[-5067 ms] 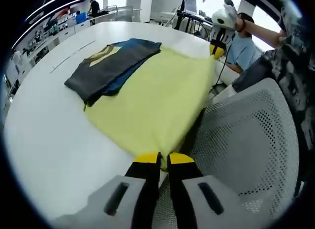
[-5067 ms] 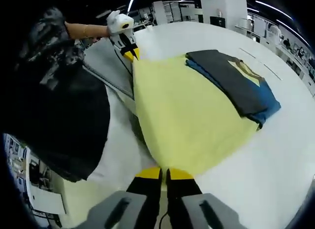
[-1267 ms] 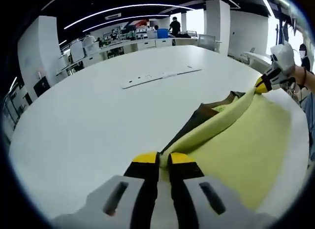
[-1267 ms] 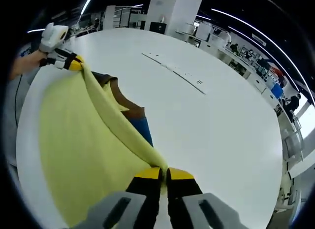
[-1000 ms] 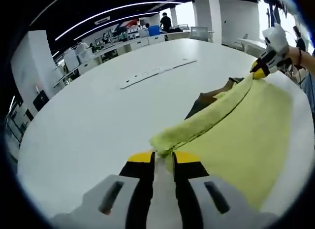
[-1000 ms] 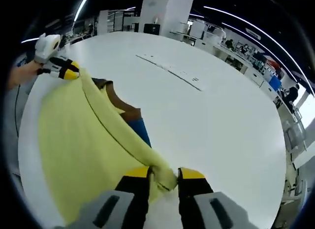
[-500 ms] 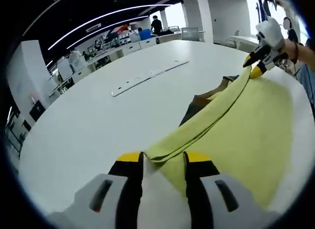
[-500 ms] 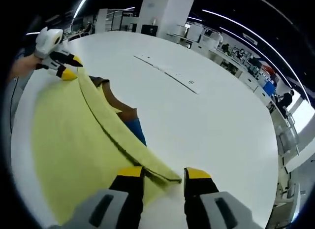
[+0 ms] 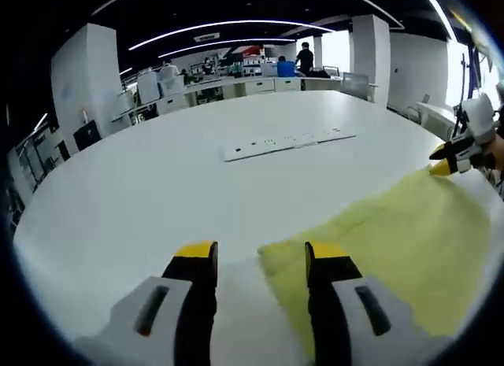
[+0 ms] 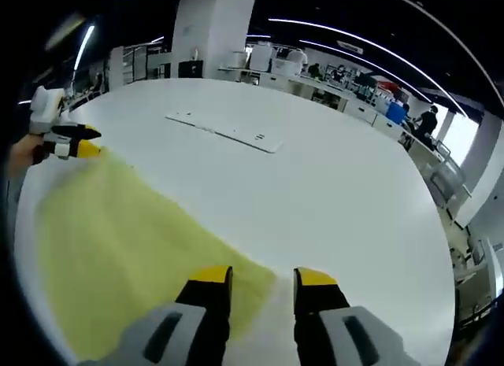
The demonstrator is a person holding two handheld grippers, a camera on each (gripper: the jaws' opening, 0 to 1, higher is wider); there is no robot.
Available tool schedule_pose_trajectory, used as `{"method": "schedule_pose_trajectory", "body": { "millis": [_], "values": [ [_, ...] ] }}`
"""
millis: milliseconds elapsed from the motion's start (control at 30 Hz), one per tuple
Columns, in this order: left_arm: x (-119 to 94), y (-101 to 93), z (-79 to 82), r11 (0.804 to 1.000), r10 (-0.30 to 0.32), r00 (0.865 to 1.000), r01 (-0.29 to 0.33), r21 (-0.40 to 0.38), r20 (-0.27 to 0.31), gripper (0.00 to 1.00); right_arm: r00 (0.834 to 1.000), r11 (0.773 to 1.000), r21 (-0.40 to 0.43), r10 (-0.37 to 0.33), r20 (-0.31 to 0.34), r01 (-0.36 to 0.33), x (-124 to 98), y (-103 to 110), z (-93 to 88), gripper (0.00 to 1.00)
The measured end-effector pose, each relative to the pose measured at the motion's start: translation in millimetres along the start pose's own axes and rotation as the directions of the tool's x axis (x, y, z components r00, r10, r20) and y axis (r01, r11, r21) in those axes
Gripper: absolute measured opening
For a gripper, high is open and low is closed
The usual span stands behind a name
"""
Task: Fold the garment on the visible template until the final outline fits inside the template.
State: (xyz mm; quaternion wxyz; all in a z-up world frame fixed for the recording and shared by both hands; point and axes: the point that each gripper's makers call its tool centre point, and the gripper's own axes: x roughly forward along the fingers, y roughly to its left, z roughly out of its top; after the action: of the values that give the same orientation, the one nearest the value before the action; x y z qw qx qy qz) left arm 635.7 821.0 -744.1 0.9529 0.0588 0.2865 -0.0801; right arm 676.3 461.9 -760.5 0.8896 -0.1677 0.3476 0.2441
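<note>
Both our claws open now, nothing held. Left gripper [image 9: 260,256] released yellow garment [image 9: 394,248]; corner lies flat between its jaws. Right gripper [image 10: 256,278] likewise, cloth edge under left jaw. Fold laid over: dark garments seen a second ago now covered. Fold step looks done; fit against template unclear. Cloth soft, matte, smooth sheet. Beyond: glossy white table [image 9: 157,185], thin white strip [image 9: 287,143] far ahead.

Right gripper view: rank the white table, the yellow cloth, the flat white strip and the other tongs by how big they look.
1. White table: largest by far.
2. Yellow cloth.
3. Flat white strip, long but thin.
4. Left tongs, smallest, though the strip and these tongs both sit far from the camera, so their order is less sure.
</note>
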Motion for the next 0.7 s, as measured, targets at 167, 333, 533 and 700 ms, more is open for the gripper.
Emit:
{"method": "schedule_pose_trajectory", "body": {
  "millis": [167,333,533,700],
  "values": [
    [-11,1.5,-6.9,0.998,-0.019,1.000,0.018,-0.059,-0.017,0.46,0.999,0.995,0.093,0.044,0.031,-0.047,-7,6,4.8,0.32],
    [-27,-3.3,-4.6,0.994,-0.074,0.997,0.074,-0.078,0.012,0.58,0.991,0.973,0.193,0.118,0.070,-0.129,-21,24,8.7,0.48],
    [-46,-4.8,-7.3,0.994,-0.103,0.995,0.103,-0.041,0.013,0.77,0.988,0.970,0.191,0.140,0.071,-0.152,-40,33,3.4,0.60],
    [-67,-10.9,-12.4,0.989,-0.147,0.989,0.147,-0.006,0.020,0.82,0.983,0.971,0.157,0.171,0.060,-0.178,-61,48,-7.3,0.68]
  ]
}}
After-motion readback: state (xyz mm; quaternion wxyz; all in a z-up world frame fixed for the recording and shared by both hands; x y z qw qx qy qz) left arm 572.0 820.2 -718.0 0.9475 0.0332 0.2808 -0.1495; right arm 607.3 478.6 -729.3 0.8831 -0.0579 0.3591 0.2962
